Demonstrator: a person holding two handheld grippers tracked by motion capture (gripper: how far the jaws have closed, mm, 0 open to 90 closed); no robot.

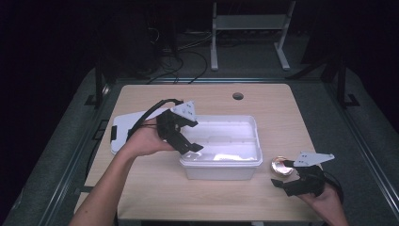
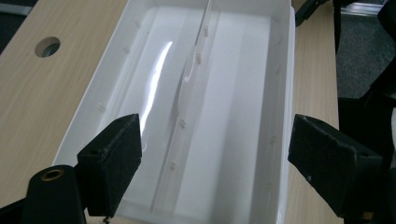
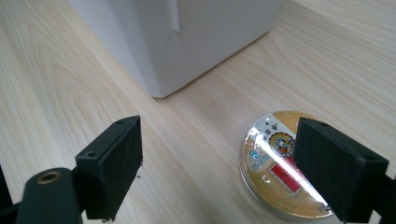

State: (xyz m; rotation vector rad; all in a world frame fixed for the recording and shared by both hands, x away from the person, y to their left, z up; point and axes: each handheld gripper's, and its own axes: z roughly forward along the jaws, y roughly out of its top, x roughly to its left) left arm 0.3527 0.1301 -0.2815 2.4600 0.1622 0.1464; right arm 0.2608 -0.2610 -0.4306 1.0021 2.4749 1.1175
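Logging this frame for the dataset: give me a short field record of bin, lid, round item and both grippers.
bin: white bin, open, divider inside, both compartments look empty
lid: white lid flat on table, left of bin
round item: gold disc on table, right of bin
left gripper: left gripper open, above the bin, nothing held
right gripper: right gripper open beside the disc, not gripping it

A lab or test room is showing here: a light wooden table (image 1: 155, 188) with a cable hole (image 1: 238, 96) is standing on grey carpet, black curtains are closing it in, cables (image 1: 188, 61) are trailing at the far side beside a white metal frame (image 1: 249, 28).
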